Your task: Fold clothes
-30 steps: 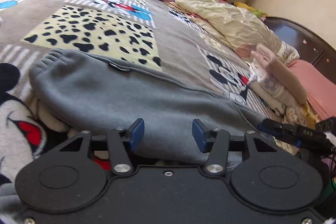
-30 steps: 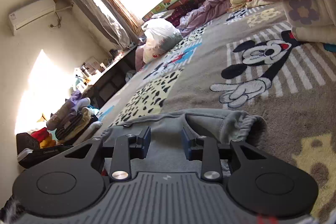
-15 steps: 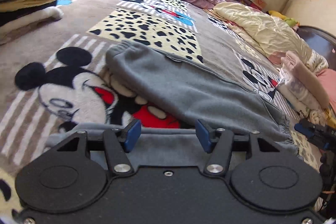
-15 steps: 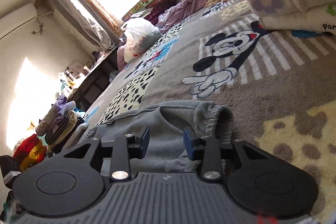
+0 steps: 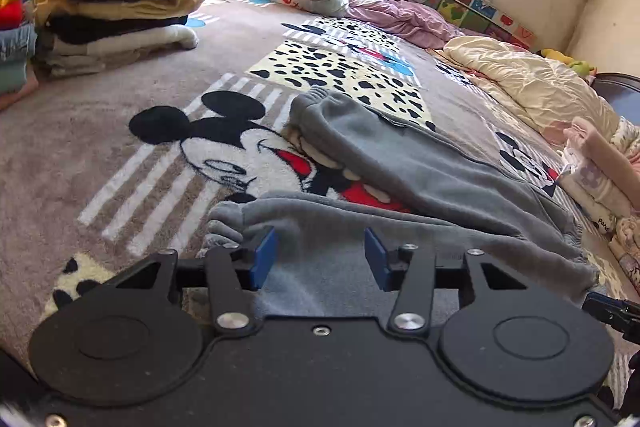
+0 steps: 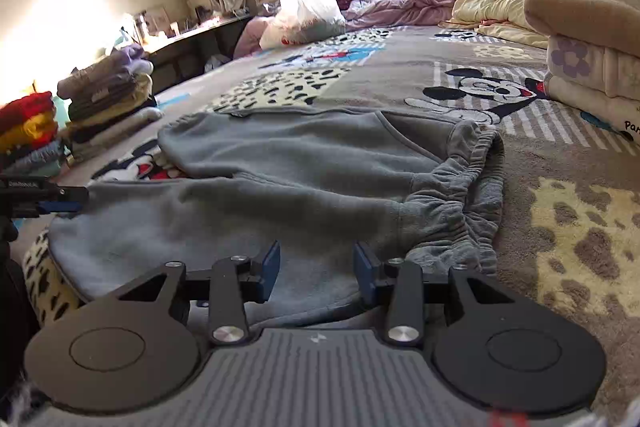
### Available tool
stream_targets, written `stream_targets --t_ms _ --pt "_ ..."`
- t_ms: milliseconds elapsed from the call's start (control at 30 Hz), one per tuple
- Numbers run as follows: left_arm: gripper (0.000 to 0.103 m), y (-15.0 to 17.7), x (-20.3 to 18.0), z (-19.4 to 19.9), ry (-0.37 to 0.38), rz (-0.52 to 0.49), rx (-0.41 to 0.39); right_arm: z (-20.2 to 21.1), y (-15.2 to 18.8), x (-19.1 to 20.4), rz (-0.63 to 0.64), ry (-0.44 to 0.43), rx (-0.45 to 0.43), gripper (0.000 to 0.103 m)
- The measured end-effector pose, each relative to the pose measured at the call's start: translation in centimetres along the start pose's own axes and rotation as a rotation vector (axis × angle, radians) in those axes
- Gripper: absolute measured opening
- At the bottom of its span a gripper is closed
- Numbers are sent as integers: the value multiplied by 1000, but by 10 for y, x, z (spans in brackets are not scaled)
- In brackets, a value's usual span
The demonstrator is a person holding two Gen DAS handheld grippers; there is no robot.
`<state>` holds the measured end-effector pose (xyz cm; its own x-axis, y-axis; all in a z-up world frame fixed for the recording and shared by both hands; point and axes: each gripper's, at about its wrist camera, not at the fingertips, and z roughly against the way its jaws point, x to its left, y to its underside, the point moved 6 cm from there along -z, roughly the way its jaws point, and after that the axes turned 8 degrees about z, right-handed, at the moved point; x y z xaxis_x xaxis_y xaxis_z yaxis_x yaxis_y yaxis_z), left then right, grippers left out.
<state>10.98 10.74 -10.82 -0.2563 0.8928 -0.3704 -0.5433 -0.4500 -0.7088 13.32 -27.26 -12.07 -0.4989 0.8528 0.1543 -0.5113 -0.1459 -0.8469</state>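
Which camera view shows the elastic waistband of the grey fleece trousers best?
The right wrist view: the gathered elastic waistband of the grey fleece trousers lies fully visible there. The left wrist view shows only its far-right edge.

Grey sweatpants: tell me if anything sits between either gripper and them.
Nothing visible does. The left gripper stands open at the near leg's cuff end of the grey sweatpants, the right gripper open near the waistband; only fabric lies ahead of each.

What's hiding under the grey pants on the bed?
Under the grey pants lies the cartoon mouse blanket. The mouse's face peeks out between the two legs, with a bit of red. Whatever else the blanket shows beneath the cloth is covered.
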Motion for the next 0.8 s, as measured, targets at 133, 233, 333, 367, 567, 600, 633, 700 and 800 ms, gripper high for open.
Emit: stream_targets --t_ms 133,233,333,367,567,600,633,700,800 --pt "35 -1 15 -12 -46 20 9 -11 16 8 109 83 91 52" --pt "36 -10 6 0 10 -17 -46 -12 8 2 58 68 50 48" --pt "36 -2 5 -26 -12 -73 38 -24 3 0 43 53 21 48" --pt "34 -1 6 -36 -37 -110 39 -27 1 -1 38 48 11 48" --pt "25 -21 3 -70 -138 -151 46 -53 -5 -18 5 66 -5 37" --pt "25 -21 1 -72 -144 -169 45 -55 -6 -21 -8 65 -7 32" --pt "25 -22 1 -71 -140 -177 47 -56 -6 -25 -22 64 -10 30" --pt "24 -24 0 -65 -126 -184 57 -55 -6 -27 -39 53 -21 29" --pt "25 -13 -20 -58 -67 -239 85 -46 -10 -20 -15 29 -51 38"
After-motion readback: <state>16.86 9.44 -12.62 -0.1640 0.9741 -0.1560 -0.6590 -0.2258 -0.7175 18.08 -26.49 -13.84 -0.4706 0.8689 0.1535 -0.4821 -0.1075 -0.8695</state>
